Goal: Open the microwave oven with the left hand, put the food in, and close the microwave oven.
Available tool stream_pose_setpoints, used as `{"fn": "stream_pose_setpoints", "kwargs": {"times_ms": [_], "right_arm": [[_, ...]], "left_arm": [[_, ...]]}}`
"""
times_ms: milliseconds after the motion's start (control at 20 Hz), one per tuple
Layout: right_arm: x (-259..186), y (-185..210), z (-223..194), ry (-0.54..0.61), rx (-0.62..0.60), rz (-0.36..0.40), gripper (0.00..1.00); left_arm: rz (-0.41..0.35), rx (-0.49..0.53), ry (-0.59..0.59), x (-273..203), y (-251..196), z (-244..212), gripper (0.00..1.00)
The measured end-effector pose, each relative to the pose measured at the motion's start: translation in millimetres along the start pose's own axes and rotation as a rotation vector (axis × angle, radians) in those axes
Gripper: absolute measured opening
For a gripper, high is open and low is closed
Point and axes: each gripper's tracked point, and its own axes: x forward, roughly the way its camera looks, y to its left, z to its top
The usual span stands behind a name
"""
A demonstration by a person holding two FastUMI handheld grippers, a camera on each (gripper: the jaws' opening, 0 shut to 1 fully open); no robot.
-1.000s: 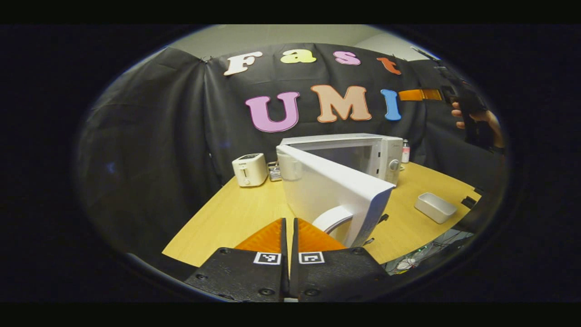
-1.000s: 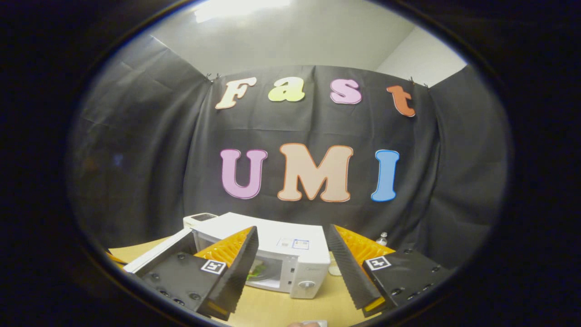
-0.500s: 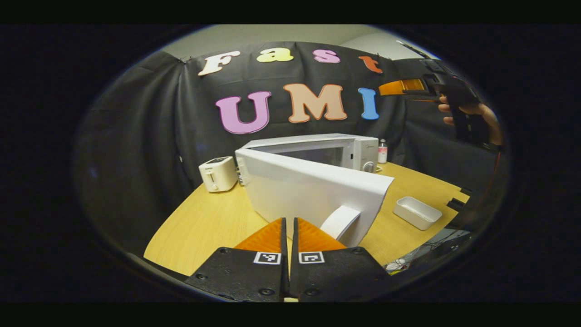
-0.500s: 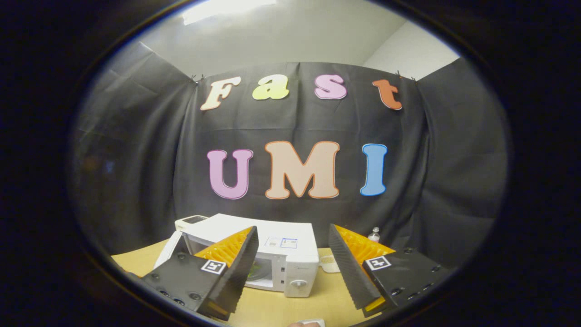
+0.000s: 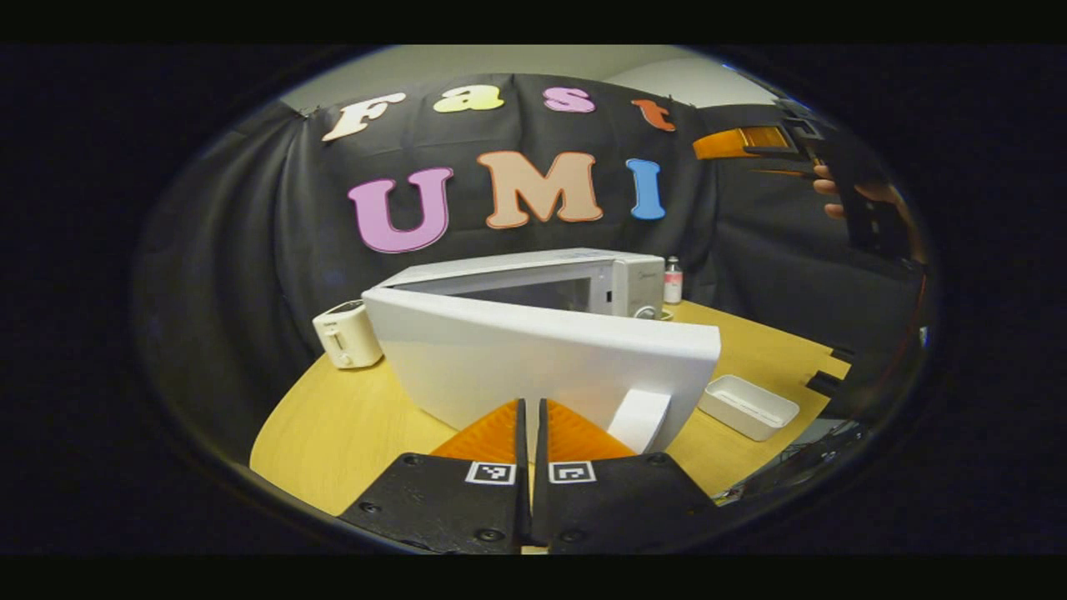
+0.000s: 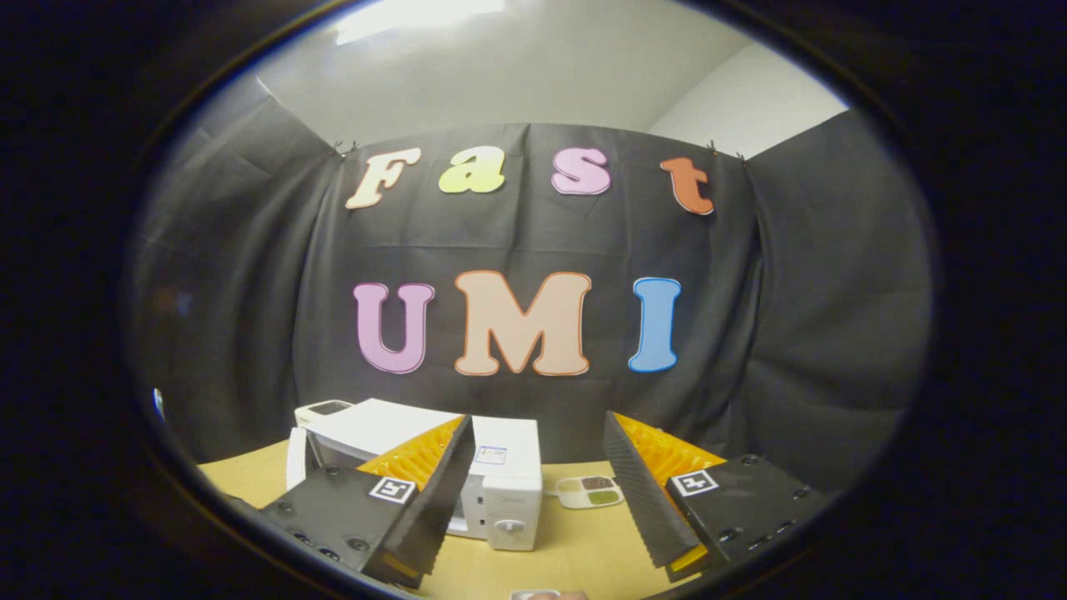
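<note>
Across the middle of the left gripper view the microwave oven [image 5: 533, 279] on the bench [image 5: 333, 425] has its door [image 5: 533, 362] swung further toward shut than a second ago, long edge running left to right, handle [image 5: 640, 421] lower right beside the left gripper [image 5: 530, 425], jaws together; right gripper [image 6: 538, 479] hangs high, jaws apart, empty.

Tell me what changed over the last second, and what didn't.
The microwave door has swung further toward shut, its outer face now turned more squarely to the left gripper, which stayed closed just behind it. The right gripper stayed open and empty, raised above the table. The toaster and white tray sit unmoved.
</note>
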Motion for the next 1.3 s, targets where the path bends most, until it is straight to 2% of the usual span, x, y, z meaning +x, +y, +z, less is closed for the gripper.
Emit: {"fn": "stream_pose_setpoints", "kwargs": {"times_ms": [100,150,500,600,650,700,850,950,1300], "right_arm": [[-2.8,-12.8,-2.1,0.004,-0.002,-0.020,0.95],[-1.7,-17.8,-2.4,0.008,0.002,-0.028,0.87],[1.6,-46.2,-9.3,0.022,-0.017,-0.078,0.87],[1.6,-53.0,-13.8,0.029,-0.017,-0.086,0.87],[2.2,-54.6,-13.4,0.029,-0.016,-0.088,0.95],[4.2,-56.1,-13.8,0.032,-0.018,-0.092,0.95],[9.3,-64.6,-17.7,0.038,-0.016,-0.096,0.95],[10.5,-69.2,-16.6,0.034,-0.019,-0.099,0.95],[21.6,-78.4,-15.9,0.037,-0.029,-0.098,0.95]], "left_arm": [[-0.028,0.007,-0.005,13.6,-8.2,2.0,0.00],[-0.045,0.003,-0.007,19.6,-13.3,3.0,0.00],[-0.118,0.028,-0.024,64.4,-42.6,24.1,0.00],[-0.125,0.041,-0.025,76.3,-46.7,29.0,0.00],[-0.130,0.039,-0.030,82.5,-48.6,32.6,0.02],[-0.137,0.032,-0.032,88.3,-50.4,34.3,0.00],[-0.135,0.014,-0.035,105.1,-51.7,42.3,0.02],[-0.136,0.015,-0.039,114.6,-51.1,46.3,0.00],[-0.135,0.026,-0.037,139.3,-50.9,53.8,0.00]]}}
